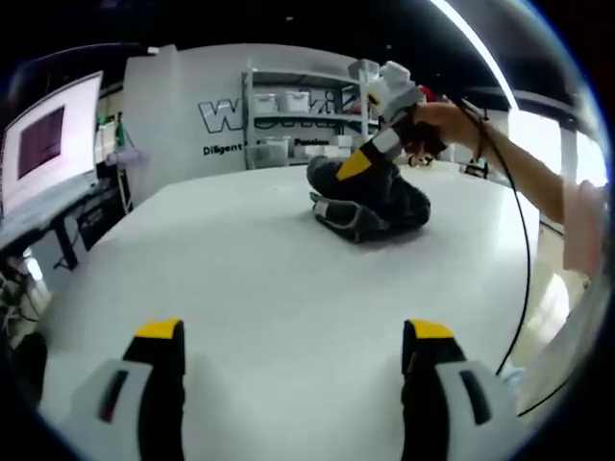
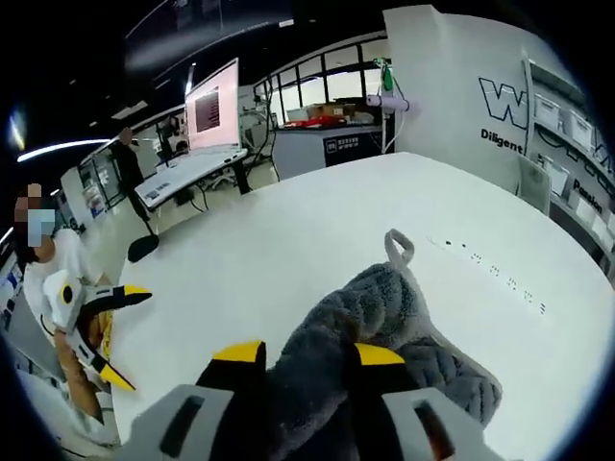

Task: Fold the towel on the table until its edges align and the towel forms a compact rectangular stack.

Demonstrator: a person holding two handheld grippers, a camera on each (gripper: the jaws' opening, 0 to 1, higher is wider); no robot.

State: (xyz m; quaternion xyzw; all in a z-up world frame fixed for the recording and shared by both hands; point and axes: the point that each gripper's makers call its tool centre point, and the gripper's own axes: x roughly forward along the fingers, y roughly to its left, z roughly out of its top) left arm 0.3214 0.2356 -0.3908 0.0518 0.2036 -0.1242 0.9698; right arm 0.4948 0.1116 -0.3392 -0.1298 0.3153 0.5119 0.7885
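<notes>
A dark grey towel (image 1: pixel 370 200) lies crumpled in a heap on the far right part of the white table (image 1: pixel 240 269). My right gripper (image 1: pixel 357 165) comes down onto the heap from above, held by a hand (image 1: pixel 434 123). In the right gripper view the fluffy towel (image 2: pixel 384 307) is bunched between the two yellow-tipped jaws, with my right gripper (image 2: pixel 309 355) shut on it; a hanging loop (image 2: pixel 399 245) sticks up from its far side. My left gripper (image 1: pixel 294 336) hovers open over bare table at the near edge, well short of the towel. The left gripper (image 2: pixel 123 334) also appears at the left, jaws apart.
A monitor (image 1: pixel 53 139) stands on a desk to the left of the table. Shelves with bins (image 1: pixel 293 120) line a white lettered wall behind. A black cable (image 1: pixel 524 279) hangs from the right gripper past the table's right edge. A person (image 2: pixel 53 279) stands at the table (image 2: pixel 288 240).
</notes>
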